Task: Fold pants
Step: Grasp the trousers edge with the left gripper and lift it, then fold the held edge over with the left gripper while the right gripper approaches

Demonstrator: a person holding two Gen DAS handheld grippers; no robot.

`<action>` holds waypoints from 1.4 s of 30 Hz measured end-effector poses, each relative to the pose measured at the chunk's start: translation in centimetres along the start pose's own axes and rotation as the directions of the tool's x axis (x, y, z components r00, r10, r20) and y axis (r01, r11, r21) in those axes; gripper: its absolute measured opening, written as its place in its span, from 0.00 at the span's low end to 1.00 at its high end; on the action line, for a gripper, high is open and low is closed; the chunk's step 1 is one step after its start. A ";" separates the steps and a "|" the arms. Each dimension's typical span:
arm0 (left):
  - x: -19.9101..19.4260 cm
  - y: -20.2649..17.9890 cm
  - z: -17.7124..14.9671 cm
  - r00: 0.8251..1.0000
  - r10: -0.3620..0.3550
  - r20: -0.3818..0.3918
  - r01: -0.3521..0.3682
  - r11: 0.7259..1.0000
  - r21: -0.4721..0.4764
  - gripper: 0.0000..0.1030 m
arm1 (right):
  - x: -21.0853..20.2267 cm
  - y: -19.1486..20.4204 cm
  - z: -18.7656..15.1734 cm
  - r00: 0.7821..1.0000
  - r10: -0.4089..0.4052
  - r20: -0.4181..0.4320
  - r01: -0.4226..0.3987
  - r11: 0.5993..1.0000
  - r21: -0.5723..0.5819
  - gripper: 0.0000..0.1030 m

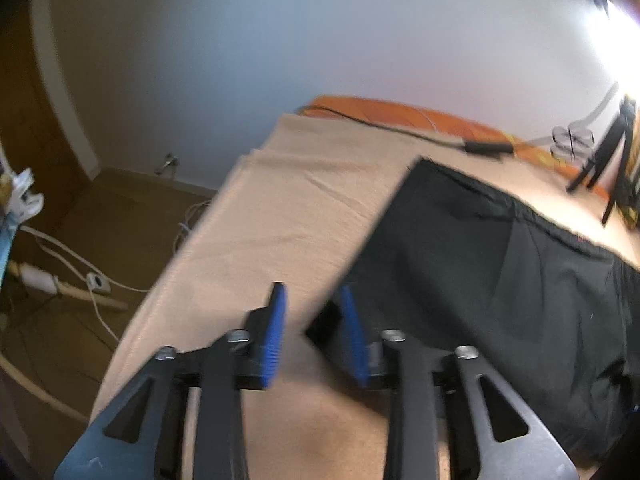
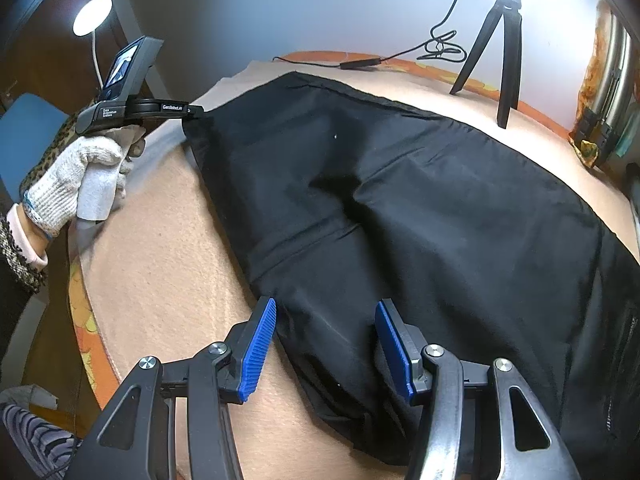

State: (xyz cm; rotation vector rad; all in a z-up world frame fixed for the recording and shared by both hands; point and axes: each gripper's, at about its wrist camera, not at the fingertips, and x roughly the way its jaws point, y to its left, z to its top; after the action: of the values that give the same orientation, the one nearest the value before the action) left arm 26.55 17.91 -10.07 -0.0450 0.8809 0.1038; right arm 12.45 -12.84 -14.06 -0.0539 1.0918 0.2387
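Right gripper [image 2: 326, 344]: jaws apart, blue pads straddling the near edge of the black pants [image 2: 420, 208], nothing clamped. Pants spread flat across the beige cover [image 2: 160, 280] of the table, reaching from the near edge toward the far right. Fabric judged thin, light and limp, faintly glossy, likely to slip and sag between holds; best taken at hems, corners or the seamed edge, with enough cloth between the pads to resist pull-out.

Left gripper [image 1: 310, 332]: jaws open, hanging over a corner of the pants at the cloth's left edge; in the right wrist view, fingertips at that corner, contact uncertain. Gloved left hand [image 2: 76, 188] on the handle.

Writing: "GenRobot.AI" legible on the left gripper body; smaller print beside it unreadable.

Farther off: black tripod [image 2: 496, 56], coiled cable [image 2: 440, 46] along the far edge, round lamp [image 2: 92, 16] at far left.
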 end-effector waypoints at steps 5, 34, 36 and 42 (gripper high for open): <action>-1.0 3.0 -0.6 0.991 -0.137 -0.001 0.135 0.973 -0.188 0.37 | -0.5 0.1 0.3 1.000 0.020 0.020 -0.020 1.000 0.009 0.53; 0.9 -1.6 -0.7 0.969 -0.233 0.085 0.248 0.928 -0.278 0.07 | -2.1 -0.1 0.8 0.997 0.041 0.063 -0.044 0.998 0.045 0.53; 0.0 -2.3 -0.5 0.966 -0.240 0.099 0.257 0.936 -0.238 0.06 | -2.1 -0.6 0.9 0.997 0.041 0.068 -0.046 0.997 0.062 0.53; -3.5 -7.0 -1.0 0.950 -0.287 0.126 0.291 0.956 -0.021 0.06 | -2.7 -2.7 1.8 0.995 0.042 0.095 -0.054 0.990 0.129 0.53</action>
State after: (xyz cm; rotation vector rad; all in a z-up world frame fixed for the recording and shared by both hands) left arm 24.30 10.63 -8.05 -0.2025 0.7415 -0.1496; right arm 13.47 -15.59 -11.04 0.1007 1.0158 0.2104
